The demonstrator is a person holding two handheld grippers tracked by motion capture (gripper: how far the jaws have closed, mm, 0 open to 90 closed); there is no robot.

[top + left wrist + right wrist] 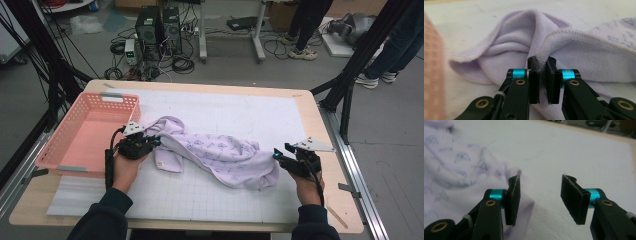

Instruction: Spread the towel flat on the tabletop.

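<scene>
Left gripper [543, 75] clenched on a hem fold of the lilac towel [220, 155]; right gripper [540, 195] released, jaws spread beside the cloth's right end.

The towel lies rumpled mid-mat, its long axis running from far left, by the pink basket [65, 145], to near right. Soft, light and limp, it will likely sag and trail when lifted; the stitched edges and corners look the surest holds, one per gripper.
</scene>
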